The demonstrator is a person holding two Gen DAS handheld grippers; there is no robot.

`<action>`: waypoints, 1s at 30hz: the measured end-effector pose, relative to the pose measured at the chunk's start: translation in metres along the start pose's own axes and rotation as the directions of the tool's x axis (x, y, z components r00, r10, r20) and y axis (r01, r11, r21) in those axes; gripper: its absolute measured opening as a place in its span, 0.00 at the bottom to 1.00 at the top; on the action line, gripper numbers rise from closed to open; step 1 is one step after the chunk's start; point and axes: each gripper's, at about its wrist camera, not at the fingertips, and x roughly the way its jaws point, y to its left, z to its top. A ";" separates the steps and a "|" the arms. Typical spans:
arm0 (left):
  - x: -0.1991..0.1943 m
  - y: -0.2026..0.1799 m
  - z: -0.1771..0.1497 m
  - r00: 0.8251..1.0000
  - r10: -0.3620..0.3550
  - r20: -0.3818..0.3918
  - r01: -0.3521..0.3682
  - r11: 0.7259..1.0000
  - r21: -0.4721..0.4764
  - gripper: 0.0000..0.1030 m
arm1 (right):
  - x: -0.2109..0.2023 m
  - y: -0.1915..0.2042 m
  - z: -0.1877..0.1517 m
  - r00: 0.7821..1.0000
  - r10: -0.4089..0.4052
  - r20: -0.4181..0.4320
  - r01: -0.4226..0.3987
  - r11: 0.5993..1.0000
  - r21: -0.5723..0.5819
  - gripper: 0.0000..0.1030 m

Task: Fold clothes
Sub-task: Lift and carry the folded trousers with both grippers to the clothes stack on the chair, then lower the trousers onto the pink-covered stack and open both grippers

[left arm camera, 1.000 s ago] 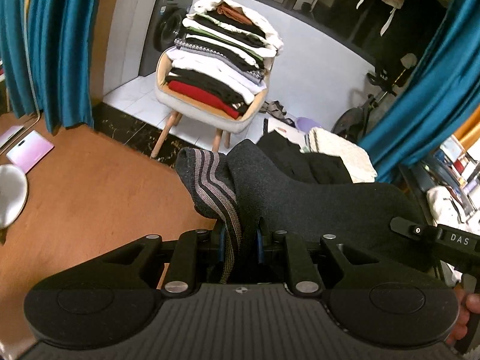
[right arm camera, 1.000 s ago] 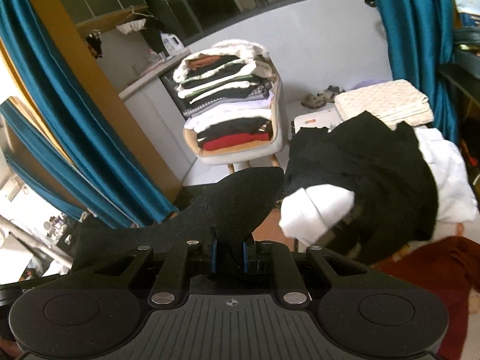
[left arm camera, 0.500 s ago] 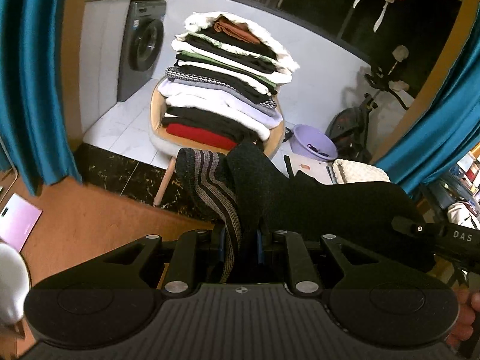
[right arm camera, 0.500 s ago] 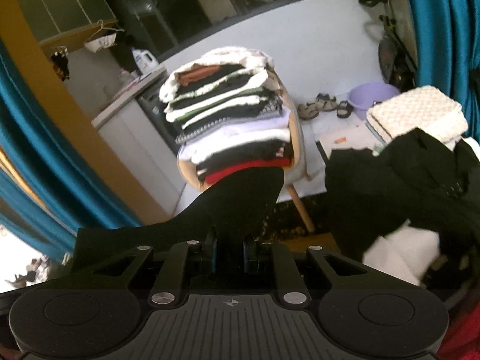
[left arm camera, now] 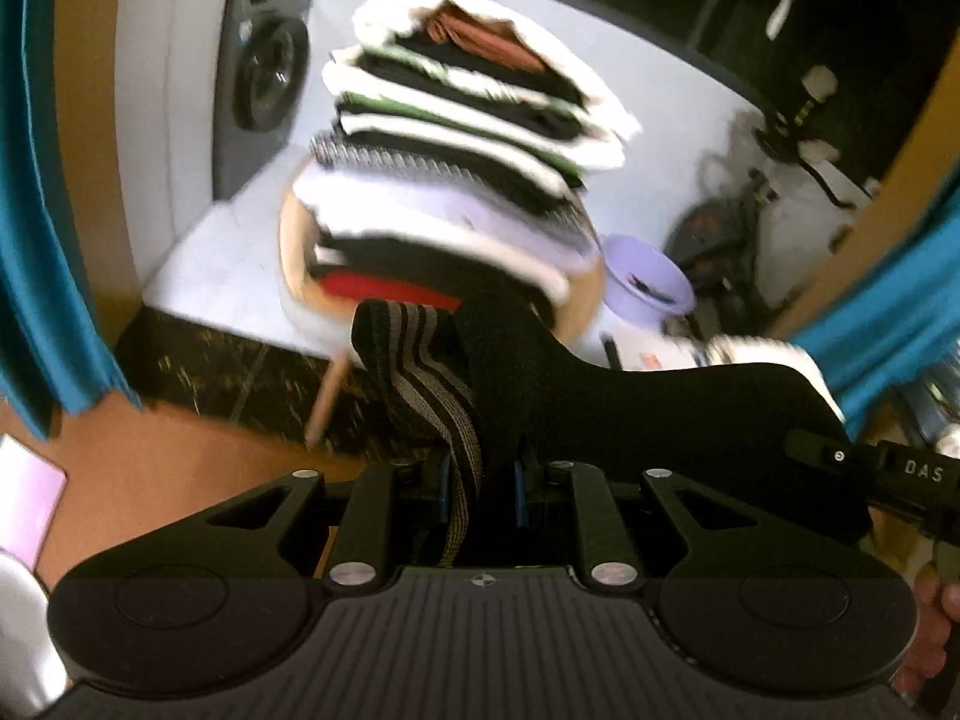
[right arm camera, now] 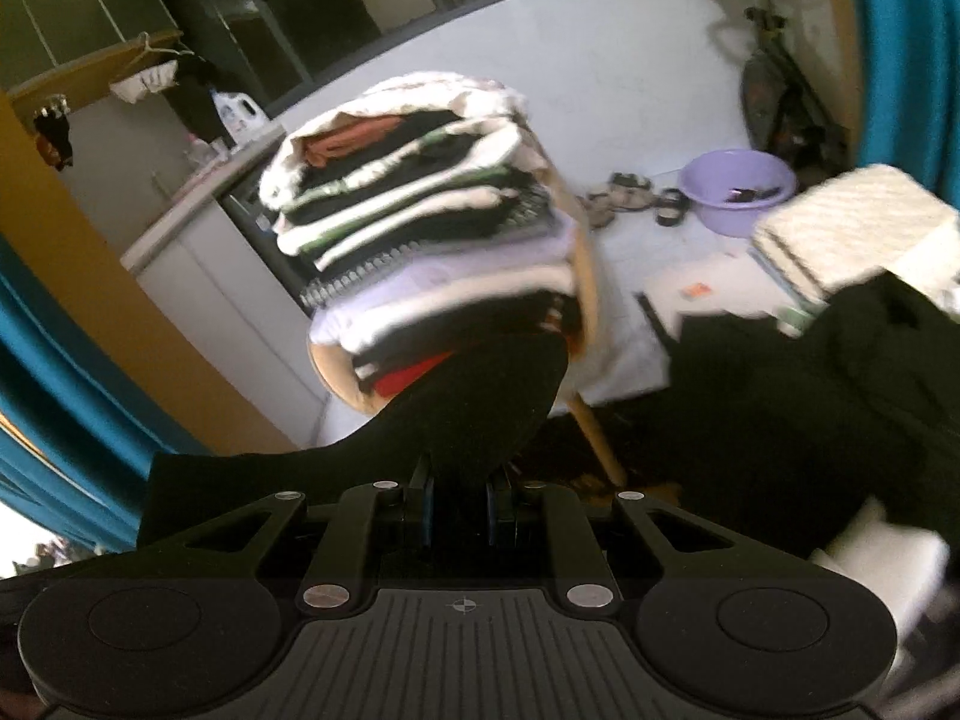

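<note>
A folded dark grey garment (left arm camera: 630, 402) with a striped cuff (left arm camera: 420, 372) stretches between my two grippers, carried in the air. My left gripper (left arm camera: 480, 480) is shut on its striped end. My right gripper (right arm camera: 456, 492) is shut on the other end, the dark cloth (right arm camera: 480, 396) rising above the jaws. Straight ahead a tall stack of folded clothes (left arm camera: 462, 168) sits on a pale chair (left arm camera: 300, 300); the same stack (right arm camera: 420, 204) shows in the right wrist view. In the left wrist view the right gripper's black body (left arm camera: 888, 474) shows at the right edge.
A washing machine (left arm camera: 258, 102) stands left of the chair, a purple basin (right arm camera: 738, 186) on the white floor to its right. A heap of dark clothes (right arm camera: 810, 396) and a cream folded cloth (right arm camera: 840, 228) lie at right. Teal curtains (left arm camera: 36, 240) frame both sides.
Both grippers have carried the garment sideways and nearer to the chair; the stack now looms larger and central. The grips are unchanged.
</note>
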 end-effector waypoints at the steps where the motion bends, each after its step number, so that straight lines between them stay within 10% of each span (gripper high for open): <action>1: 0.010 0.000 0.015 1.000 0.015 0.016 -0.015 1.000 0.003 0.18 | 0.016 0.001 0.014 1.000 0.022 0.010 -0.022 1.000 -0.006 0.13; 17: 0.112 -0.024 0.310 0.938 0.074 0.338 -0.074 0.997 -0.014 0.18 | 0.201 0.055 0.359 0.933 0.316 0.171 -0.280 0.938 -0.205 0.13; 30: 0.222 0.035 0.510 0.934 -0.050 0.354 -0.012 0.985 0.171 0.18 | 0.346 0.114 0.500 0.923 0.247 0.294 -0.209 0.966 -0.155 0.13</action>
